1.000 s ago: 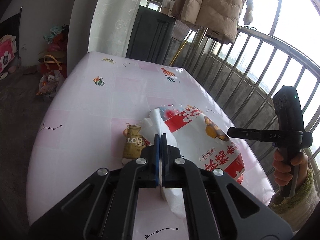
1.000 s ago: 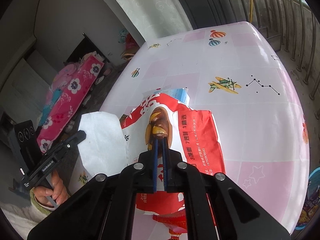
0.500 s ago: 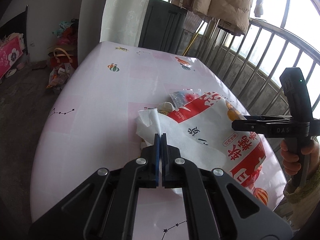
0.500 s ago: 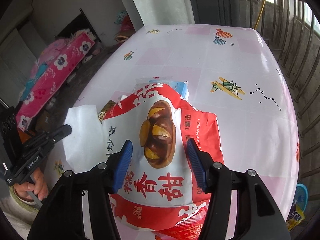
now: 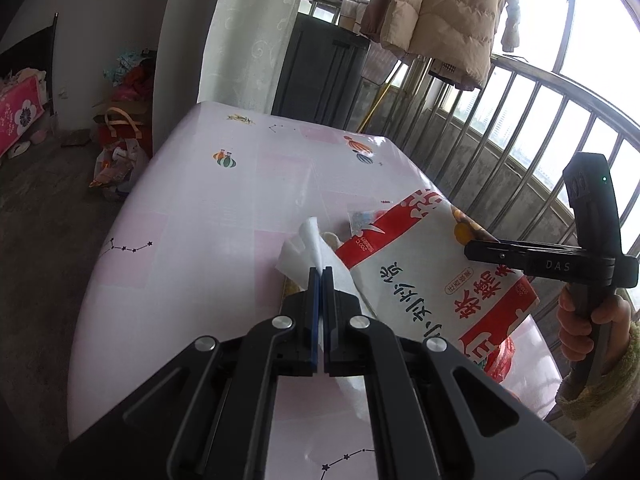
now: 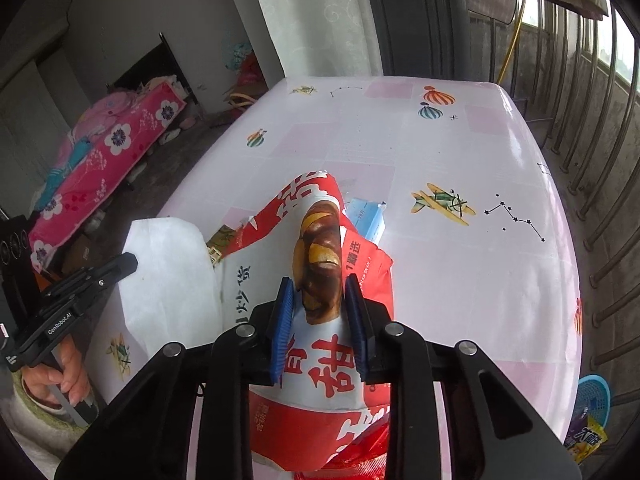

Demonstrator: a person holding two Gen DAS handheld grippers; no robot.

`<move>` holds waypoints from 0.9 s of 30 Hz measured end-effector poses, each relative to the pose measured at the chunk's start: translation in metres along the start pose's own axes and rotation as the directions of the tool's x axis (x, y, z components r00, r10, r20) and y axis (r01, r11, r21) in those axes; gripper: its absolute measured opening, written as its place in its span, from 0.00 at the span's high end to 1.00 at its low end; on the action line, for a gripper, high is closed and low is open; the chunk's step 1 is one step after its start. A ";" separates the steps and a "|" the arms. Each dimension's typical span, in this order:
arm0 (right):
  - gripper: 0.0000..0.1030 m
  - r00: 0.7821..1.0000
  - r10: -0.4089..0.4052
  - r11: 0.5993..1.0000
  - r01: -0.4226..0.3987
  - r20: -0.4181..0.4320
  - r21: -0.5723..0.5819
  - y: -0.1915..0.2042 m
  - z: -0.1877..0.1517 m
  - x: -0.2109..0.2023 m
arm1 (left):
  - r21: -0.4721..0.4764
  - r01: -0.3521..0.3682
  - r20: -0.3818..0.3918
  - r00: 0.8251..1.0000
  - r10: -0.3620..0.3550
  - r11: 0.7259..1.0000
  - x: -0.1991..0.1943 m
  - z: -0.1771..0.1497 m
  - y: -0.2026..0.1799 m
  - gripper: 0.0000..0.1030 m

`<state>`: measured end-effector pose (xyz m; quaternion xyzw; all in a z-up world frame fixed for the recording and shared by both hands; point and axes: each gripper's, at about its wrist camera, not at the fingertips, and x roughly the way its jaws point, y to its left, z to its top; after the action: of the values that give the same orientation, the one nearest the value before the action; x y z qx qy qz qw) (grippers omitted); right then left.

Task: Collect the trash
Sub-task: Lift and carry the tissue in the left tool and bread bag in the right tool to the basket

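Snack bag (image 6: 320, 264) on pink table (image 6: 460, 272), bunched between closing right gripper (image 6: 318, 316) pads; white tissue (image 5: 308, 252) pinched in clamped left gripper (image 5: 321, 292) just beside

Lighting: daylight from the balcony windows (image 5: 592, 40), blown out to plain white at upper right of the left wrist view, leaving the room side at far left dim and the floor (image 5: 44, 208) dark. Glare: soft white sheen on the glossy surface (image 6: 516, 148) toward its window side, shadows under objects faint and diffuse. Image quality: both views sharp at centre with no motion blur, strong fisheye bending of the railing (image 5: 520, 128) and surface edges, black vignette in the corners, near claw bodies slightly soft.
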<state>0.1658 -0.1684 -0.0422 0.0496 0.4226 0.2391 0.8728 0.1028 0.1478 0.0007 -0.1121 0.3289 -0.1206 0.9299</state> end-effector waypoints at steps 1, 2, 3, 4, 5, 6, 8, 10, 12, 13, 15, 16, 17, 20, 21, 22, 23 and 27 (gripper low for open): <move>0.76 1.000 0.011 1.000 -0.011 0.017 0.012 -0.002 0.002 -0.005 | -0.002 0.004 0.015 1.000 -0.003 1.000 -0.005 0.004 0.000 1.00; 0.78 0.999 0.019 0.999 -0.020 0.035 0.025 -0.003 0.005 -0.009 | -0.004 0.007 0.029 1.000 -0.007 1.000 -0.009 0.008 -0.001 1.00; 0.79 0.998 0.033 0.999 -0.035 0.051 0.040 -0.006 0.007 -0.014 | -0.004 0.010 0.043 0.999 -0.009 1.000 -0.014 0.012 -0.001 1.00; 0.79 0.997 0.048 0.997 -0.051 0.064 0.055 -0.008 0.009 -0.018 | -0.003 0.011 0.055 0.998 -0.011 1.000 -0.018 0.017 -0.002 1.00; 0.79 0.995 0.067 0.995 -0.073 0.078 0.072 -0.011 0.010 -0.022 | -0.001 0.012 0.067 0.998 -0.012 1.000 -0.021 0.020 -0.003 1.00; 0.79 0.992 0.087 0.992 -0.095 0.091 0.087 -0.012 0.012 -0.026 | -0.001 0.015 0.077 0.997 -0.015 1.000 -0.024 0.025 -0.004 1.00; 0.79 0.985 0.123 0.983 -0.138 0.122 0.122 -0.019 0.014 -0.036 | 0.001 0.023 0.091 0.996 -0.023 1.000 -0.029 0.032 -0.007 1.00; 0.79 0.974 0.163 0.970 -0.187 0.155 0.154 -0.025 0.015 -0.046 | 0.007 0.028 0.105 0.994 -0.028 1.000 -0.033 0.039 -0.011 1.00; 0.79 0.958 0.215 0.947 -0.252 0.190 0.200 -0.036 0.014 -0.057 | 0.019 0.036 0.117 0.992 -0.038 0.999 -0.037 0.045 -0.017 1.00; 0.79 0.947 0.241 0.930 -0.288 0.213 0.227 -0.043 0.013 -0.063 | 0.025 0.042 0.123 0.991 -0.045 0.999 -0.038 0.047 -0.021 1.00; 0.79 0.922 0.287 0.893 -0.356 0.261 0.275 -0.058 0.010 -0.076 | 0.040 0.061 0.131 0.989 -0.066 0.997 -0.040 0.054 -0.030 1.00; 0.79 0.909 0.303 0.873 -0.385 0.287 0.298 -0.066 0.007 -0.084 | 0.049 0.073 0.134 0.988 -0.079 0.996 -0.041 0.058 -0.036 1.00; 0.79 0.898 0.311 0.857 -0.406 0.310 0.317 -0.074 0.004 -0.091 | 0.057 0.088 0.136 0.986 -0.095 0.994 -0.042 0.061 -0.042 1.00; 0.79 0.876 0.300 0.821 -0.438 0.377 0.365 -0.100 -0.011 -0.117 | 0.090 0.149 0.142 0.977 -0.161 0.985 -0.042 0.073 -0.067 1.00; 0.79 0.875 0.281 0.818 -0.434 0.396 0.378 -0.108 -0.017 -0.127 | 0.104 0.174 0.143 0.972 -0.188 0.979 -0.041 0.078 -0.078 1.00; 0.79 0.873 0.257 0.815 -0.427 0.415 0.392 -0.117 -0.025 -0.139 | 0.118 0.201 0.140 0.966 -0.217 0.973 -0.040 0.083 -0.089 1.00; 0.79 0.869 0.237 0.810 -0.424 0.435 0.406 -0.126 -0.034 -0.150 | 0.132 0.231 0.135 0.959 -0.248 0.964 -0.038 0.086 -0.102 1.00; 0.79 0.842 0.134 0.765 -0.423 0.523 0.486 -0.167 -0.082 -0.198 | 0.193 0.360 0.071 0.923 -0.379 0.913 -0.019 0.099 -0.164 1.00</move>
<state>0.0611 -0.4155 -0.0014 0.4337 0.2443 0.2097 0.8416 0.1265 0.0108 0.1342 -0.0958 0.2397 -0.3169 0.9127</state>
